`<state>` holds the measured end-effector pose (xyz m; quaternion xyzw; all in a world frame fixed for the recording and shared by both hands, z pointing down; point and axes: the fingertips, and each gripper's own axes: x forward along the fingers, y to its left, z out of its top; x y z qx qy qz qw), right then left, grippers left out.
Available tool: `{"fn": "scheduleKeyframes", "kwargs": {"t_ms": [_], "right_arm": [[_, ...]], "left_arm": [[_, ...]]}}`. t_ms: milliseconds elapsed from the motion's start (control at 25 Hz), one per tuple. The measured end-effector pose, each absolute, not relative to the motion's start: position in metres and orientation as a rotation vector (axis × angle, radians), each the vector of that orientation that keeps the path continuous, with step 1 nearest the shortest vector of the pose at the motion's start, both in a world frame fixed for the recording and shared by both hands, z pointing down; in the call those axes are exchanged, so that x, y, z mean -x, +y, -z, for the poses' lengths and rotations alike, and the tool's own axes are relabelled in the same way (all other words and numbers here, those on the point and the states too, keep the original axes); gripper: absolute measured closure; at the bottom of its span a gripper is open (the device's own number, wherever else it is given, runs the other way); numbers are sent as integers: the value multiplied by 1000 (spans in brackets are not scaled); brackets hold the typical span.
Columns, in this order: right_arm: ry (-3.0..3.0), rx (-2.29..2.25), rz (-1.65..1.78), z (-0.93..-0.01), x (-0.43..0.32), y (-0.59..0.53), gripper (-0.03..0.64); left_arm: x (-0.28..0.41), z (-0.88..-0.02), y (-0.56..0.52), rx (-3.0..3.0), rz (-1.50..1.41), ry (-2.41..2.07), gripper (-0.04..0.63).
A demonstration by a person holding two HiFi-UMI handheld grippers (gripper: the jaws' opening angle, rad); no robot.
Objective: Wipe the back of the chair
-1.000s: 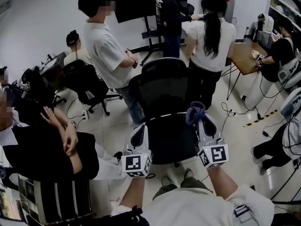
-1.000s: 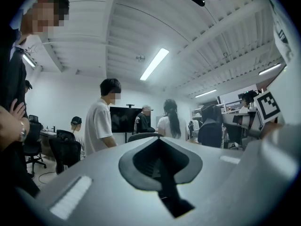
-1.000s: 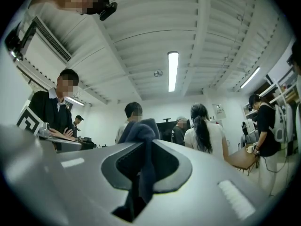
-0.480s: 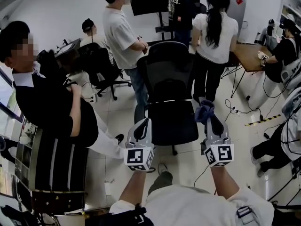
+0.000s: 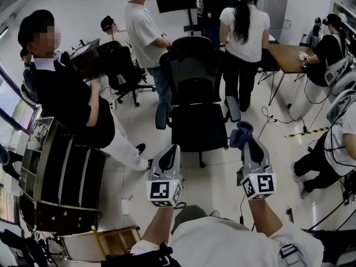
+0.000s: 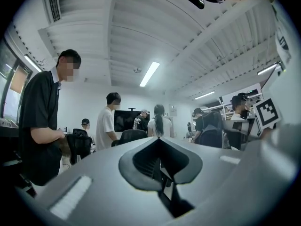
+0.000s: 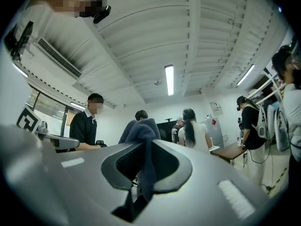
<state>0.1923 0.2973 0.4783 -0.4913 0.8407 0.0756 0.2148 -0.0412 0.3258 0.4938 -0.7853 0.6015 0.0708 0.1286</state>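
Note:
The black mesh office chair (image 5: 194,74) stands in the middle of the head view, its seat (image 5: 198,131) nearest me. Both grippers hang short of it, over the pale floor. My left gripper (image 5: 171,152) is shut with nothing in it; in the left gripper view its jaws (image 6: 158,147) stand together and the chair (image 6: 133,135) shows small beyond them. My right gripper (image 5: 246,138) is shut on a blue cloth (image 5: 241,133), which bunches over the jaw tips. In the right gripper view the cloth (image 7: 141,132) hangs down between the jaws.
A person in black (image 5: 69,102) stands at the left beside a dark cabinet (image 5: 61,177). A person in a white shirt (image 5: 142,32) and another with long hair (image 5: 242,32) stand behind the chair. A wooden table (image 5: 286,54), floor cables (image 5: 278,129) and a seated person (image 5: 328,146) lie right.
Both grippers have drawn back from the chair, which now stands farther off with bare floor between. The blue cloth stays in the right gripper. The person in black has stood up at the left.

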Motion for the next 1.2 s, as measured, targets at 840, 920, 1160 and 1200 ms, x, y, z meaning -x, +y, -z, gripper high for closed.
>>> {"fn": "scheduleKeyframes", "kwargs": {"t_ms": [840, 920, 1160, 1200], "right_arm": [[2323, 1377, -204, -461, -161, 413, 581], [2326, 1378, -203, -464, -155, 419, 581], [2337, 1378, -204, -462, -146, 423, 581], [2337, 1378, -199, -462, -146, 423, 581]], "left_arm": [[56, -473, 433, 2301, -206, 1679, 509], [58, -479, 438, 2319, -205, 1669, 511], [58, -478, 439, 2370, -229, 1649, 511], [57, -476, 439, 2376, -231, 1646, 509]]}}
